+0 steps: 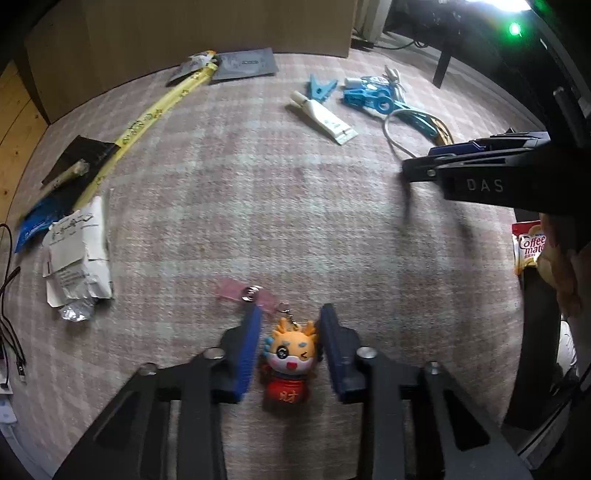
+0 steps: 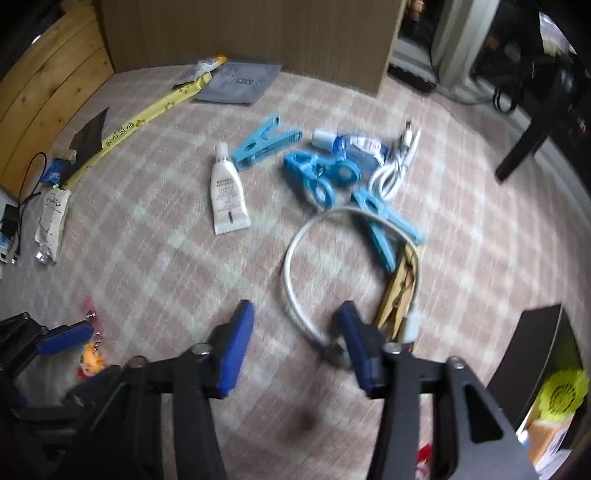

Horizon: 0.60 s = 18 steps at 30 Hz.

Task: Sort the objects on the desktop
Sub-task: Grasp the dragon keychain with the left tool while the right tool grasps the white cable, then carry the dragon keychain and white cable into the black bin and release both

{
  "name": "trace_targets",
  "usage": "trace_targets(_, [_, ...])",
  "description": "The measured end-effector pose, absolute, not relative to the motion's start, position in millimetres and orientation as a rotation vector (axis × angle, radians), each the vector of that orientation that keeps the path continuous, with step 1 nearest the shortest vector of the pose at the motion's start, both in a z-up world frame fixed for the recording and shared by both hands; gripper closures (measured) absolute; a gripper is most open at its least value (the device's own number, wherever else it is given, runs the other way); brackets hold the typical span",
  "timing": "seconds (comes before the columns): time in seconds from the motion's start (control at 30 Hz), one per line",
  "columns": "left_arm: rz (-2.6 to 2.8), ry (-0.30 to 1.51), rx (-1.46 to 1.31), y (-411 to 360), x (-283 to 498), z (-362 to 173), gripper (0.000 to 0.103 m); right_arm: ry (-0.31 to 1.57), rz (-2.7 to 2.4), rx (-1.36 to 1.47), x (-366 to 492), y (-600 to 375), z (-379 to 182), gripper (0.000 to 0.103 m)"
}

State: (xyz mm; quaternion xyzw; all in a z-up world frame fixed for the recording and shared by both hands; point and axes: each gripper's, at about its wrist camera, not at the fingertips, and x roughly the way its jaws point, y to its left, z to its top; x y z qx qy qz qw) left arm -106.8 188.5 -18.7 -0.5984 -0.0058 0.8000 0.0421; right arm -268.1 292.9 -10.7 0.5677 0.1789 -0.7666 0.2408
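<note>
A small dragon keychain figure (image 1: 288, 365) with a pink tag (image 1: 243, 291) lies on the checked cloth between the open fingers of my left gripper (image 1: 290, 317); the pads stand beside it, apart from it. The figure also shows in the right wrist view (image 2: 91, 362), next to the left gripper. My right gripper (image 2: 293, 314) is open and empty above the cloth, close to a white cable loop (image 2: 295, 258) and wooden pegs (image 2: 400, 291). In the left wrist view the right gripper (image 1: 424, 162) enters from the right.
Blue clothes pegs (image 2: 317, 173), a white tube (image 2: 227, 192), a small bottle (image 2: 351, 144) and a coiled white cable (image 2: 395, 166) lie mid-cloth. A yellow strip (image 2: 140, 118), grey pouch (image 2: 236, 83) and white packets (image 1: 79, 254) lie left. A cardboard box (image 2: 258, 33) stands behind.
</note>
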Motion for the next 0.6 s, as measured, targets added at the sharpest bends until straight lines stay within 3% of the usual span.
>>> trace_targets(0.03, [2.447, -0.03, -1.829, 186.4, -107.7, -19.1, 0.08, 0.489, -2.09, 1.554, -269.4, 293.3, -10.6, 0.073])
trace_targets(0.1, [2.444, -0.058, -1.824, 182.2, -109.5, -20.0, 0.08, 0.489, -2.093, 1.573, -274.1, 296.6, -10.6, 0.091])
trace_targets(0.2, [2.443, -0.054, -1.817, 180.0, -110.6, -25.1, 0.08, 0.435, -2.099, 1.601, -278.0, 303.7, -11.1, 0.097])
trace_targets(0.6, [2.433, -0.198, -1.771, 144.5, -106.9, -9.0, 0.081, 0.15, -2.107, 1.584, -243.5, 328.6, -0.5, 0.099])
